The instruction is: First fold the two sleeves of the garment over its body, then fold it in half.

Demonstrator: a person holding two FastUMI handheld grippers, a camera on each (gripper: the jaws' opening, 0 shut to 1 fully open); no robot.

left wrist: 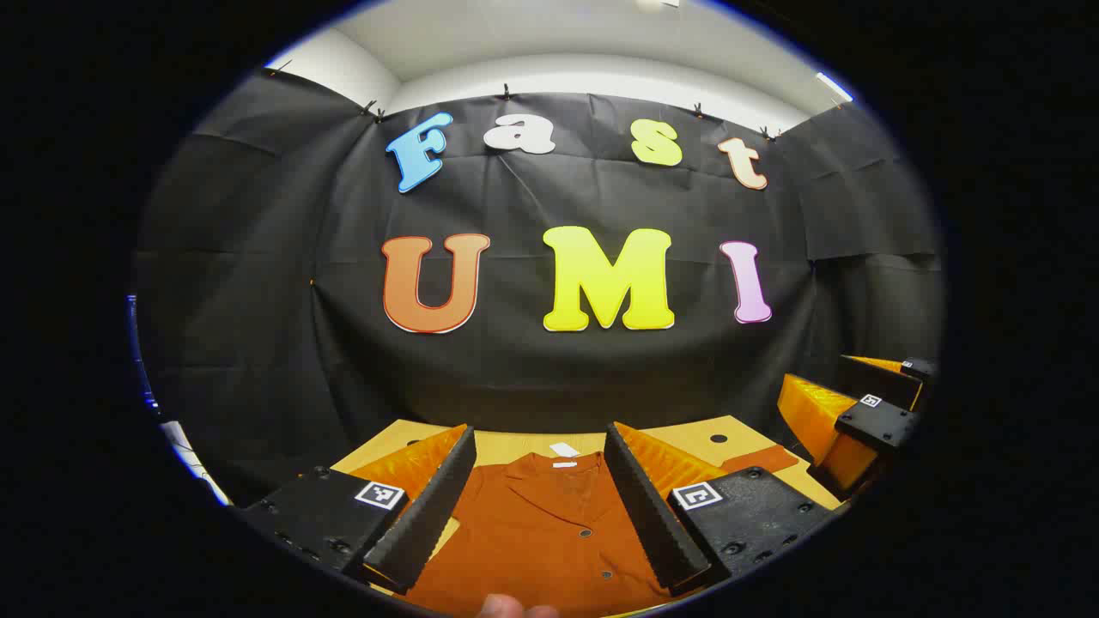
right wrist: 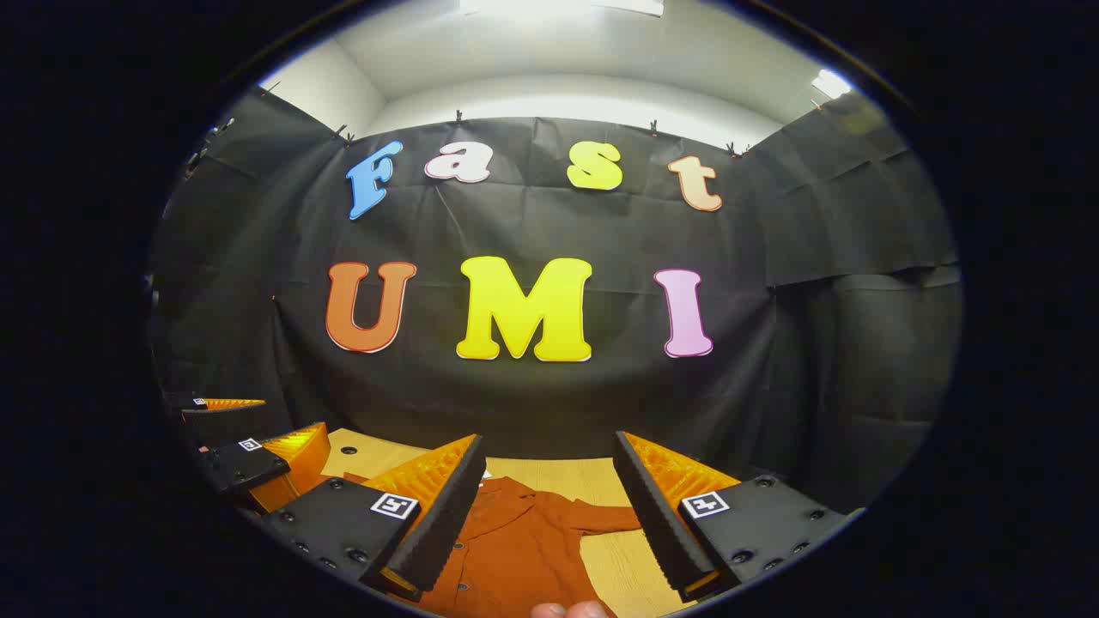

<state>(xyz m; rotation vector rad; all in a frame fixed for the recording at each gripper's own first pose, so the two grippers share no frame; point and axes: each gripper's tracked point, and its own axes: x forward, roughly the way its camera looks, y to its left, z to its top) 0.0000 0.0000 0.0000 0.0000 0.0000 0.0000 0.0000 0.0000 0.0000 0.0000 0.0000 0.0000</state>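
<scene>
While both pairs of fingers stand spread wide with nothing between them, the left gripper (left wrist: 539, 493) hovers above the collar and buttoned front of the shirt (left wrist: 541, 532), which lies flat on the desk (left wrist: 687, 433). From the right gripper (right wrist: 549, 506), the shirt (right wrist: 515, 541) lies below and to the left of its fingers, one sleeve (right wrist: 605, 518) stretched sideways across the desk (right wrist: 558, 470). Farther out, the right gripper (left wrist: 859, 412) shows at the right edge of the left gripper view, and the left gripper (right wrist: 249, 438) at the left edge of the right gripper view.
</scene>
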